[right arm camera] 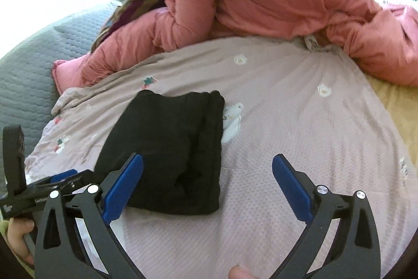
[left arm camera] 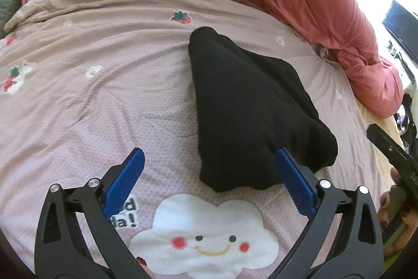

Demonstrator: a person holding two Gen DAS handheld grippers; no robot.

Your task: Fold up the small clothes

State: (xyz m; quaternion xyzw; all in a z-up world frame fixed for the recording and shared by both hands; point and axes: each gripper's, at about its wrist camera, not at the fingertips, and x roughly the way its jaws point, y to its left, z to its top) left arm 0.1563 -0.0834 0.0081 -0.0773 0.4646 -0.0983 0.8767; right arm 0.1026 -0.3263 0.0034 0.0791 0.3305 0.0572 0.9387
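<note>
A folded black knit garment (left arm camera: pixel 250 109) lay as a soft wedge on the waffle-textured pink blanket (left arm camera: pixel 91 101). The left gripper (left arm camera: pixel 209 179) and right gripper (right arm camera: pixel 207 182) gaped empty at its six o'clock edge; open blanket stretched toward three o'clock.

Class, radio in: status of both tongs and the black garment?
Left tongs open, empty. Right tongs open, empty. Black garment folded on bedspread. Nothing blocking.

A folded black garment (right arm camera: pixel 169 151) is laid on the mauve sheet (right arm camera: pixel 300 135); the right gripper (right arm camera: pixel 207 164) is held wide apart, empty.
</note>
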